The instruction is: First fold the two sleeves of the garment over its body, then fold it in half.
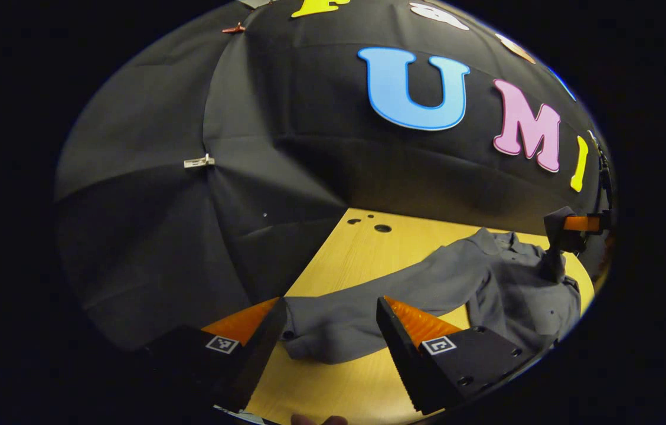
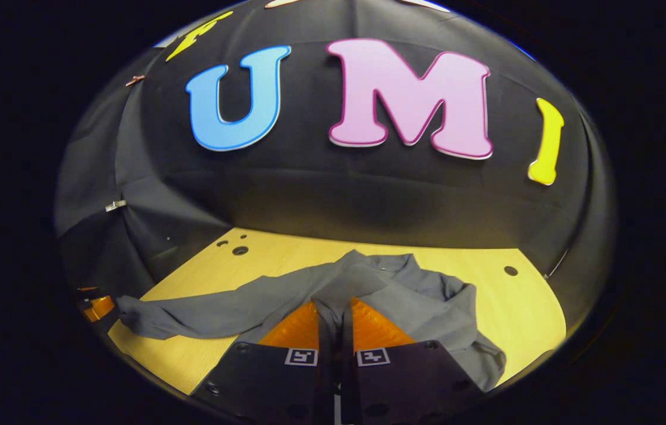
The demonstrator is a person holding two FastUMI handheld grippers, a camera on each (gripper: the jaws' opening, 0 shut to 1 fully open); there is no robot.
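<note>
1. Grey shirt lies crumpled on the wooden table; one long sleeve stretches out flat toward the table's edge.
2. Left gripper stands spread wide, its fingers either side of the sleeve's cuff end; whether they touch the cloth, I cannot tell.
3. Right gripper is clenched on a fold of the shirt's body; in the left gripper view it stands over the shirt's far side.

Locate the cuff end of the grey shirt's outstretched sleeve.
In the left gripper view, the cuff lies on the wooden table, between the open left gripper fingers.
</note>
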